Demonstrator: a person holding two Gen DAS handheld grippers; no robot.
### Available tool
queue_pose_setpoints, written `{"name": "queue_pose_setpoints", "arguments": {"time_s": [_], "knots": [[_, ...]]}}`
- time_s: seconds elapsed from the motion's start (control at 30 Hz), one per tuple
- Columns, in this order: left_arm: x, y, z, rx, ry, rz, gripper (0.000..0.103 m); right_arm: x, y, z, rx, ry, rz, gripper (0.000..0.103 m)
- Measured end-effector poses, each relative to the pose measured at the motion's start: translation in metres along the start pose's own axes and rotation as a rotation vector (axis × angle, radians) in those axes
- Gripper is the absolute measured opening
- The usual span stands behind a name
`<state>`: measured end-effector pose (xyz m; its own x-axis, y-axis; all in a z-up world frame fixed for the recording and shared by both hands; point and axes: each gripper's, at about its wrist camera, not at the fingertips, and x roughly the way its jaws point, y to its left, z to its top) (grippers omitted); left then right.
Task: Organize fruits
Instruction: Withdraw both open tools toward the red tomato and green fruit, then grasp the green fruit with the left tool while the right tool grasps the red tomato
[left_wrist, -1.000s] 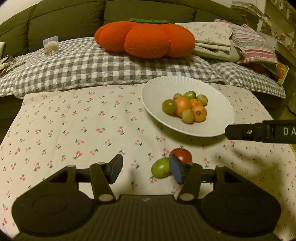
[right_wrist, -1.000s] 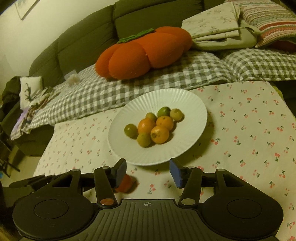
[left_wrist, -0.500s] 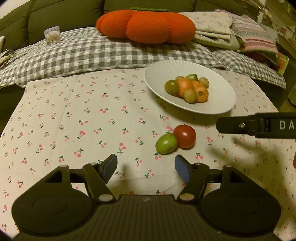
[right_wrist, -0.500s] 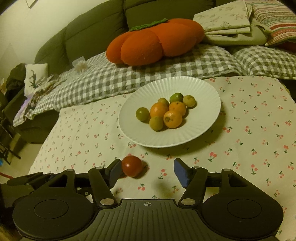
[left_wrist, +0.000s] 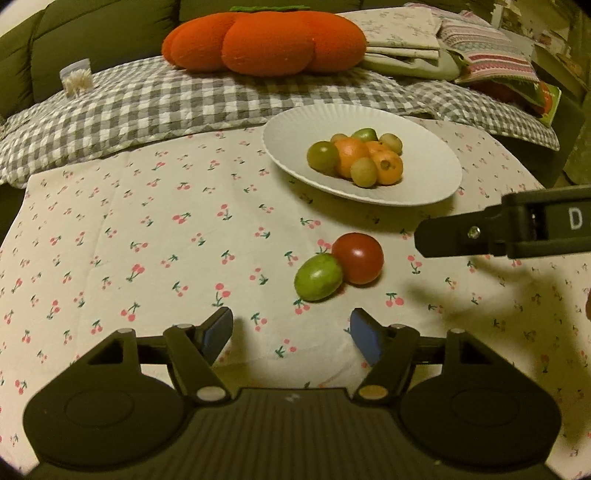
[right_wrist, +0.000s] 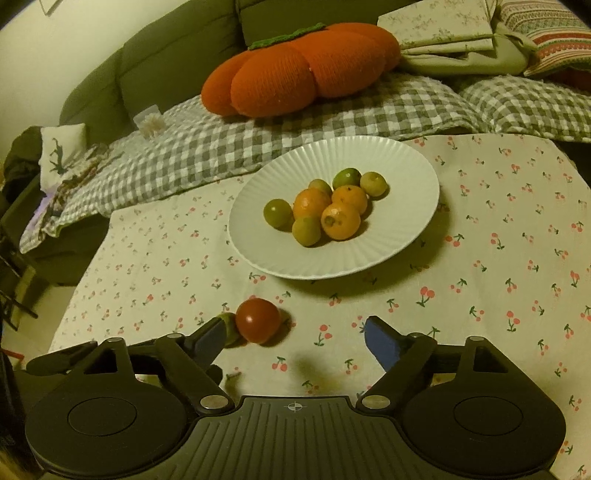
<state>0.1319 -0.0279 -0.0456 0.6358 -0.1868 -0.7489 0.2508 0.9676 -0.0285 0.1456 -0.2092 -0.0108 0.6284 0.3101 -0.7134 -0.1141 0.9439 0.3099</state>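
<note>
On the cloth (left_wrist: 147, 229), two tomatoes (left_wrist: 357, 257) await the fruit-filled plate (left_wrist: 284, 129) as both grippers (left_wrist: 291, 332) (right_wrist: 293, 338), jaws just opened wide, hover empty.

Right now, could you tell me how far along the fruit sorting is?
Done: eight small fruits sit piled on the white plate. In hand: nothing. The left gripper and right gripper have just been opening and are empty. Left: the red tomato and green tomato, touching each other on the cherry-print tablecloth.
</note>
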Motion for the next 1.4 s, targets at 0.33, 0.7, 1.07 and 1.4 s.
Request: {"name": "queue_pose_setpoints", "arguments": {"time_s": [0.33,0.7,1.07,1.4], "knots": [[0.016,-0.001,0.002,0.05,-0.022,0.001,0.067,-0.002,-0.002,0.001,0.003,-0.004,-0.004,0.086],[0.017,-0.003,0.006,0.055,-0.054,-0.018,0.046,-0.002,-0.003,0.002,0.003,-0.005,-0.005,0.086],[0.018,-0.007,0.008,0.072,-0.063,-0.052,0.028,0.004,-0.003,0.001,0.014,0.004,0.003,0.086],[0.008,0.01,0.006,-0.029,-0.021,0.066,0.028,0.018,-0.002,0.0,0.033,0.022,0.026,0.086]]}}
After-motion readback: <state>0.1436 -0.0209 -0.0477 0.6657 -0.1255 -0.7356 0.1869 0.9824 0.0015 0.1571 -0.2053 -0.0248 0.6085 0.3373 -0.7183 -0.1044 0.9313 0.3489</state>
